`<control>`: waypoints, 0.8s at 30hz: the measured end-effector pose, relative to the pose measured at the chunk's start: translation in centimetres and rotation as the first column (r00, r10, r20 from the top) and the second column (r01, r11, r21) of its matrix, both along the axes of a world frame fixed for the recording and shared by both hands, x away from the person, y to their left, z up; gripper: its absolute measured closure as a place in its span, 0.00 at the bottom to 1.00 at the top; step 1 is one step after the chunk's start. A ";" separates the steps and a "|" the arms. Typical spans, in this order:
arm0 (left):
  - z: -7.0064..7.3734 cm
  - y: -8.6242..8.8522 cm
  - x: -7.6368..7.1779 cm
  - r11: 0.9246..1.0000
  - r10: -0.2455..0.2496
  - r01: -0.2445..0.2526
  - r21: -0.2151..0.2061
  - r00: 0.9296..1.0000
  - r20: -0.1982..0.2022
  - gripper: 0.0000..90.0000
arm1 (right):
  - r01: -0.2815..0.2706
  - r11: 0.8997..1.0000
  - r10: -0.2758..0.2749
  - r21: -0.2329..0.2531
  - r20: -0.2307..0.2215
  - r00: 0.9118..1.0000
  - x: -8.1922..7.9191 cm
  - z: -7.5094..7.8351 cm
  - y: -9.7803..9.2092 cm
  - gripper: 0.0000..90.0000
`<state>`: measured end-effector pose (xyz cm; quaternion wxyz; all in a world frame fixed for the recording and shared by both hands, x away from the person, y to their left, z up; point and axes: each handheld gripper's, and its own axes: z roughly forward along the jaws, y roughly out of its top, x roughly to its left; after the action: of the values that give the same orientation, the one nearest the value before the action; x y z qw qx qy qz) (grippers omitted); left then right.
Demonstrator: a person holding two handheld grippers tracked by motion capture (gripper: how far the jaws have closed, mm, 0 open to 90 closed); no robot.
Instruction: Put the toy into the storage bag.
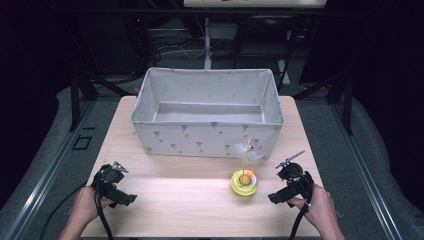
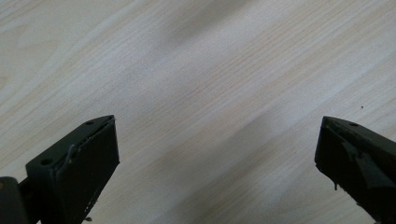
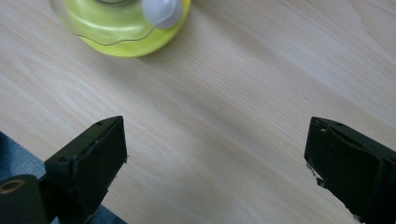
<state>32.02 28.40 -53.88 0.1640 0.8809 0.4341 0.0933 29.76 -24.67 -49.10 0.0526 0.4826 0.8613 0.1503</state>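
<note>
Table [image 1: 165, 190] of pale wood carries a large grey fabric bin [image 1: 207, 112], empty as far as we see, at its far half. Just in front of the bin's right corner stands our likely target, a yellow-green toy [image 1: 244, 182] with a thin upright wand and feathers. Our right gripper [image 1: 290, 187] sits just beside it, jaws apart; our left gripper [image 1: 114, 187] rests well apart, jaws apart too. We judge the wand could tip or snag if approached carelessly.
</note>
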 end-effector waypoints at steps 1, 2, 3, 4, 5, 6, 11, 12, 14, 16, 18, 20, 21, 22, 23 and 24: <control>0.0 0.0 0.0 1.000 0.000 0.000 0.000 1.000 0.000 0.00 | 0.000 1.000 0.000 0.000 0.000 1.000 0.0 0.0 0.0 0.06; 0.0 0.0 0.0 1.000 0.001 -0.001 -0.002 1.000 0.000 0.00 | -0.010 1.000 0.010 -0.009 -0.002 1.000 -0.1 0.2 0.2 0.06; 0.0 0.0 0.0 1.000 0.002 -0.002 -0.001 1.000 0.001 0.00 | -0.011 1.000 0.011 -0.006 0.006 1.000 -0.2 0.2 0.6 0.06; 0.0 0.0 0.0 1.000 0.002 -0.002 -0.001 1.000 0.001 0.00 | -0.031 1.000 0.031 0.005 0.005 1.000 -0.3 0.5 1.1 0.06; 0.0 0.0 0.0 1.000 0.001 -0.001 -0.002 1.000 -0.001 0.00 | -0.031 1.000 0.031 0.005 0.005 1.000 -0.3 0.5 1.1 0.06; 0.0 0.0 0.0 1.000 0.000 0.000 -0.002 1.000 -0.002 0.00 | -0.042 0.999 0.041 0.020 0.012 0.999 -0.5 0.8 1.8 0.05; 0.0 -0.2 0.0 1.000 -0.006 0.006 -0.001 1.000 -0.005 0.00 | -0.084 0.996 0.084 0.032 0.003 0.996 -0.5 1.6 2.5 0.03; 0.0 -0.2 0.0 1.000 -0.006 0.006 0.000 1.000 -0.007 0.00 | -0.092 0.995 0.092 0.034 0.005 0.996 -0.5 1.8 2.7 0.03; -0.1 -0.2 -0.1 1.000 -0.006 0.006 0.000 1.000 -0.007 0.00 | -0.098 0.994 0.097 0.048 0.014 0.995 -0.6 2.1 3.2 0.04; -0.1 -0.1 0.0 1.000 -0.001 0.001 0.000 1.000 -0.007 0.00 | -0.110 0.993 0.109 0.046 0.020 0.994 -0.6 2.5 3.5 0.05; -0.1 0.0 0.0 1.000 0.003 -0.003 0.000 1.000 -0.009 0.00 | -0.140 0.989 0.139 0.052 0.022 0.990 -0.5 3.4 4.1 0.06; -0.1 0.0 0.0 1.000 0.002 -0.002 -0.002 1.000 -0.009 0.00 | -0.134 0.988 0.132 0.072 0.033 0.991 -0.5 3.5 4.3 0.07; -0.1 0.0 0.0 1.000 0.003 -0.003 -0.002 1.000 -0.009 0.00 | -0.152 0.986 0.150 0.067 0.036 0.988 -0.4 3.9 4.6 0.08; -0.1 0.0 -0.1 1.000 0.002 -0.002 -0.003 1.000 -0.008 0.00 | -0.150 0.986 0.147 0.076 0.044 0.988 -0.5 4.0 4.8 0.08; -0.1 0.0 -0.1 1.000 0.003 -0.003 -0.002 1.000 -0.008 0.00 | -0.160 0.984 0.157 0.076 0.050 0.986 -0.4 4.3 5.2 0.09; -0.1 0.0 -0.1 1.000 0.004 -0.004 -0.001 1.000 -0.009 0.00 | -0.172 0.983 0.169 0.070 0.055 0.984 -0.4 4.6 5.4 0.09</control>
<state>31.95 28.40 -53.95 0.1625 0.8803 0.4365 0.0895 29.40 -19.29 -44.54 0.0428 0.4049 0.8917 0.1979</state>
